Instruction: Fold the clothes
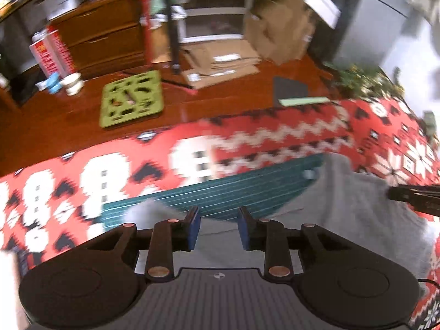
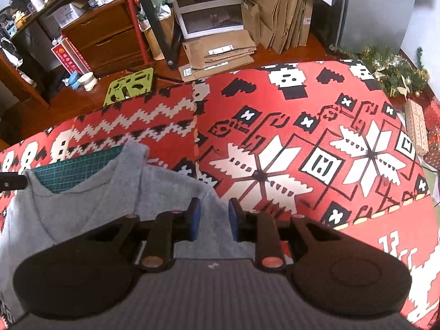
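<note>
Right wrist view: grey garment [image 2: 115, 192] on the red-patterned counter [image 2: 316, 137].
Garment lies under and leftward of the right tool [image 2: 214, 217]; both tools' jaws stand apart, empty; left tool [image 1: 218, 229] also over it.

Plain heather-grey garment [image 2: 90, 206], teal cutting mat [image 1: 233, 192] with pale grid lines, surface [image 2: 316, 143] covered in red cloth with white and black snowflake, zigzag and pixel motifs, black tongs [image 2: 211, 217] with blue pads [image 2: 194, 220], lime-green perforated tray [image 1: 131, 99] on reddish-brown wooden floor [image 1: 55, 121]

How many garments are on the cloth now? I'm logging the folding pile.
1: a grey garment lying partly on the green mat on the red cloth, under both open grippers. Others may be out of view.
</note>
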`<state>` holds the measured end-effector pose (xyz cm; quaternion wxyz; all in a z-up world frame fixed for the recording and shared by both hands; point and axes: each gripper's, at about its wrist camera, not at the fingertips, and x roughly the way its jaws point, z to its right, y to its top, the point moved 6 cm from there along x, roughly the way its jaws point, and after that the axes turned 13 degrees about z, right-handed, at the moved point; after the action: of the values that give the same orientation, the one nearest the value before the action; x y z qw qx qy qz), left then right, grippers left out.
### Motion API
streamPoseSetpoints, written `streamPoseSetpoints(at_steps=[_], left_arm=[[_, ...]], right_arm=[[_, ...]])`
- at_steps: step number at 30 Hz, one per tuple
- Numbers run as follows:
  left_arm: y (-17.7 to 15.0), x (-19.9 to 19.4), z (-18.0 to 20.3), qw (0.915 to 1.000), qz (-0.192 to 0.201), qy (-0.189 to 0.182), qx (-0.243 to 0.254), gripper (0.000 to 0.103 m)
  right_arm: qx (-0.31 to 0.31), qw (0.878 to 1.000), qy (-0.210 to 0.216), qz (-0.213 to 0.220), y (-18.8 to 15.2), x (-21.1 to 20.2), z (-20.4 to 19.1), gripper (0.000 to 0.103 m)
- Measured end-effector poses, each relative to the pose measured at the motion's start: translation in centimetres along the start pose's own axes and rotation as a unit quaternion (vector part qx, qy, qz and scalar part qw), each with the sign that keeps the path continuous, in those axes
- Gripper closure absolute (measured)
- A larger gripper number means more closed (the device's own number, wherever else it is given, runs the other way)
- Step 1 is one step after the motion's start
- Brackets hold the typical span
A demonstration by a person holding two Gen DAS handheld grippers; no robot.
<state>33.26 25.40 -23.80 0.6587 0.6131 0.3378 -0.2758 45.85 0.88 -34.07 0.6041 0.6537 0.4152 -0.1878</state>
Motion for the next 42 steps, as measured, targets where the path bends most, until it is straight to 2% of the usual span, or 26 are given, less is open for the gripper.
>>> streamPoseSetpoints(at_steps=[3, 5, 7, 9, 10, 13, 14, 16, 20, 23, 24, 25, 31, 36, 38, 42], left_arm=[[0.4, 1.5, 3.2, 0.9993, -0.004, -0.024, 0.030, 0.074], [0.6, 2.7, 5.0, 0.9979, -0.007, -0.035, 0.054, 0.074], [0.7, 3.8, 6.4, 0.9961, -0.008, -0.042, 0.077, 0.074], [0.7, 4.9, 7.4, 0.9941, -0.005, -0.046, 0.098, 0.074], [0.6, 5.3, 7.8, 0.9930, -0.007, -0.051, 0.106, 0.077], [0.2, 6.1, 8.7, 0.9900, -0.009, -0.061, 0.127, 0.100], [0.2, 6.1, 8.9, 0.9890, -0.004, -0.060, 0.135, 0.103], [0.1, 6.1, 9.2, 0.9872, 0.006, -0.052, 0.151, 0.103], [0.2, 6.2, 8.2, 0.9896, -0.001, -0.038, 0.139, 0.103], [0.5, 6.2, 7.5, 0.9918, -0.010, -0.036, 0.122, 0.101], [0.5, 6.2, 7.3, 0.9924, -0.013, -0.036, 0.117, 0.099], [0.6, 5.9, 7.2, 0.9924, -0.011, -0.037, 0.117, 0.098], [1.8, 3.6, 8.0, 0.9915, 0.000, -0.057, 0.117, 0.096], [2.2, 2.4, 11.7, 0.9833, 0.007, -0.098, 0.153, 0.093], [2.2, 2.3, 13.8, 0.9778, 0.010, -0.116, 0.174, 0.086], [1.8, 2.7, 17.7, 0.9641, 0.015, -0.140, 0.225, 0.083]], right_arm=[[0.001, 1.000, 0.008, 0.007, 0.2, 0.8, 0.0, 0.081], [-0.002, 1.000, 0.011, 0.011, 0.3, 1.3, -0.1, 0.087], [-0.009, 1.000, 0.010, 0.017, 0.4, 1.6, -0.1, 0.097], [-0.009, 1.000, 0.006, 0.021, 0.5, 1.8, 0.1, 0.098], [-0.006, 1.000, 0.002, 0.023, 0.6, 1.9, 0.3, 0.099], [0.002, 1.000, -0.001, 0.029, 0.8, 1.9, 0.7, 0.099], [-0.004, 0.999, -0.013, 0.034, 0.7, 1.8, 0.9, 0.099], [-0.004, 0.999, -0.016, 0.036, 0.6, 1.7, 1.1, 0.099], [0.001, 0.999, -0.021, 0.035, 0.4, 1.5, 1.1, 0.098], [-0.002, 0.999, -0.017, 0.032, 0.5, 1.4, 1.1, 0.091], [0.000, 0.999, -0.016, 0.032, 0.7, 1.2, 1.2, 0.085], [0.003, 0.999, -0.014, 0.034, 0.9, 0.8, 1.4, 0.082], [0.039, 0.998, -0.036, 0.042, 0.7, -3.4, 4.7, 0.082], [0.057, 0.995, -0.073, 0.021, -2.2, -7.1, 8.2, 0.081], [0.066, 0.994, -0.085, 0.012, -3.7, -8.4, 9.5, 0.081], [0.081, 0.991, -0.110, 0.008, -5.9, -10.5, 12.1, 0.081]])
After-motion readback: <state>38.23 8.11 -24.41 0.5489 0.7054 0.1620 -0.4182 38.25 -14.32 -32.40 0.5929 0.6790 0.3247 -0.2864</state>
